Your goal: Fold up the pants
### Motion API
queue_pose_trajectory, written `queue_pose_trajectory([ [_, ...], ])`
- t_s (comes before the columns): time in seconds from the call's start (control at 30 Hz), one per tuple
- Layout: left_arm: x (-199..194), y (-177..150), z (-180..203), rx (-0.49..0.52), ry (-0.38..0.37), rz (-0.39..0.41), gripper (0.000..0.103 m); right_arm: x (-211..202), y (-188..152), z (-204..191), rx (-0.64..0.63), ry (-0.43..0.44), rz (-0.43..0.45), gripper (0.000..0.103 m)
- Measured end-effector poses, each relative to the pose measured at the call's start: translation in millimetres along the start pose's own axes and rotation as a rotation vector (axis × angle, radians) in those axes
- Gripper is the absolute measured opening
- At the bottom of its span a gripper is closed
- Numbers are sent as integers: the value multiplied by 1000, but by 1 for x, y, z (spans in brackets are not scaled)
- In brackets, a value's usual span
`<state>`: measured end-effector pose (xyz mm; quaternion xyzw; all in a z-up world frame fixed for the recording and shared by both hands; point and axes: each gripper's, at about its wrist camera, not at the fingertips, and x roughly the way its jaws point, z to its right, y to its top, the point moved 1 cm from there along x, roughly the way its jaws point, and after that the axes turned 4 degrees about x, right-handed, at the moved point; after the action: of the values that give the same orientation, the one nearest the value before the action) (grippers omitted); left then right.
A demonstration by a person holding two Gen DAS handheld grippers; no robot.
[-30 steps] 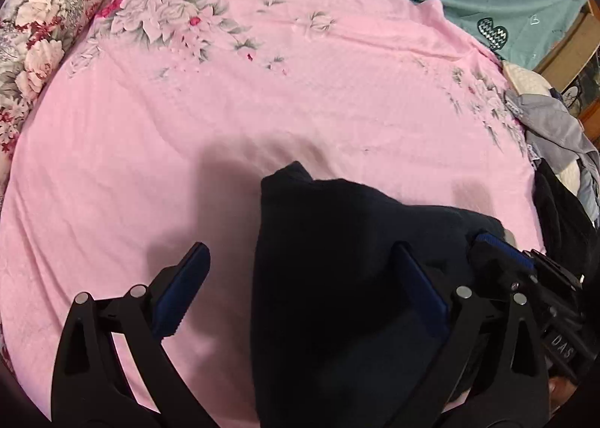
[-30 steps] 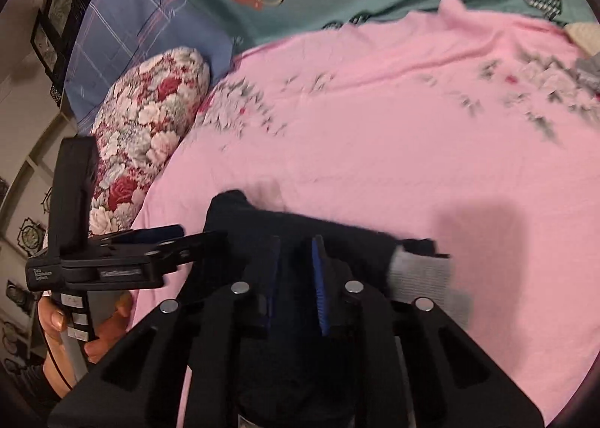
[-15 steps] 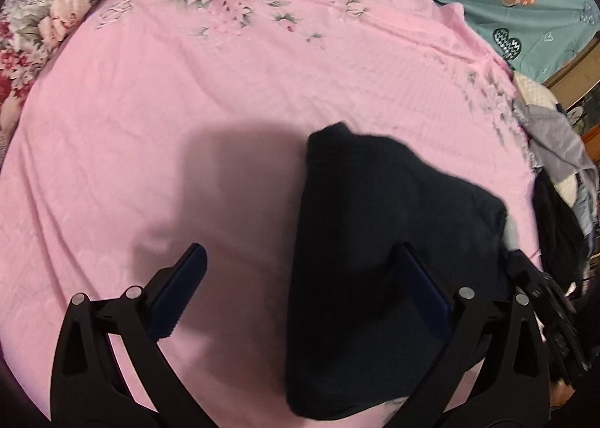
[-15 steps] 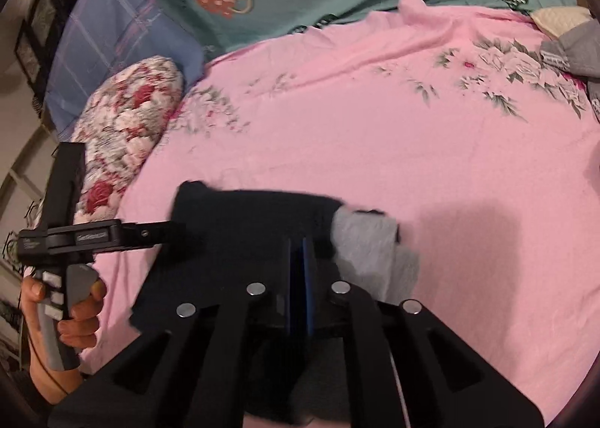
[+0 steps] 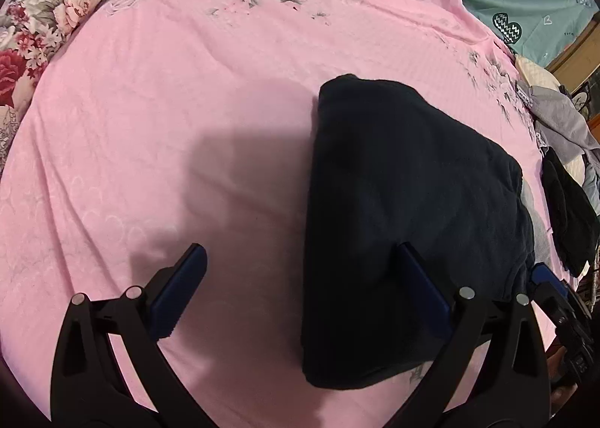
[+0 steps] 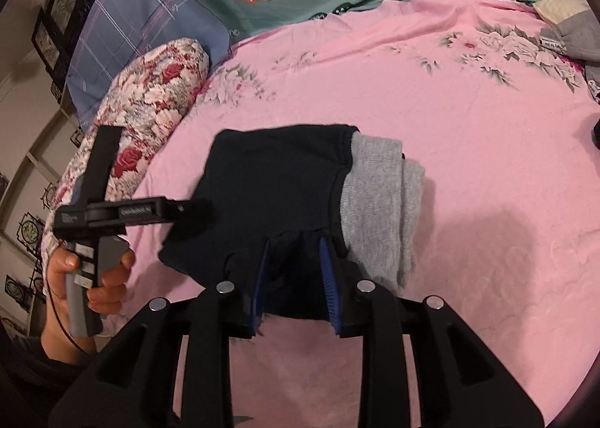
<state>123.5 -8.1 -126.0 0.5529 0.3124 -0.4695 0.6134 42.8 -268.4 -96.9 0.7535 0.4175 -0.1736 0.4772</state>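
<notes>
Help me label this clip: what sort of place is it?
Most likely a bedroom at home. The folded pants lie on a bed with a pink sheet, a flowered pillow sits at its edge, and more clothes are heaped alongside.

The left gripper (image 5: 300,278) is hovering with its blue-padded jaws spread wide over the pink floral sheet (image 5: 187,90). The folded dark pants (image 5: 405,203) are lying on the sheet, their near part sitting between the fingers, against the right pad (image 5: 423,289).
</notes>
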Motion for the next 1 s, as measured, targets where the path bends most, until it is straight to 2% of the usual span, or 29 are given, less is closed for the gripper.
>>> queue_pose_trajectory([
  [0.1,-5,-7,3,24,-13,4,101,-6,-3,-16,-49,0,11,41],
  [0.17,-5,-15,6,50,-21,-2,101,-3,-6,-22,-78,-9,2,54],
  [0.23,-3,-23,5,56,-25,-3,101,6,-12,-20,-98,-60,-39,55],
  [0.3,-1,-28,-1,32,-45,-7,101,14,-15,-15,-85,-74,-75,55],
  [0.4,-7,-30,-5,24,-49,-21,101,12,-17,-19,-98,-77,-71,58],
  [0.47,-12,-28,-6,19,-60,-23,101,7,-17,-22,-102,-61,-61,67],
  [0.57,-24,-16,-4,41,-68,22,101,-9,-13,-25,-77,-14,4,72],
  [0.67,-37,10,-2,34,-33,95,101,-18,-4,-23,-62,-58,105,72],
  [0.73,-41,26,-5,5,1,129,101,-21,3,-18,-35,-128,177,71],
  [0.8,-37,37,-8,-18,14,132,101,-21,8,-16,-33,-164,212,60],
  [0.93,-21,46,-6,-33,-2,92,101,-11,11,-12,-40,-151,188,42],
  [1.0,-14,49,-2,-28,-13,81,101,-7,14,-11,-52,-130,171,39],
])
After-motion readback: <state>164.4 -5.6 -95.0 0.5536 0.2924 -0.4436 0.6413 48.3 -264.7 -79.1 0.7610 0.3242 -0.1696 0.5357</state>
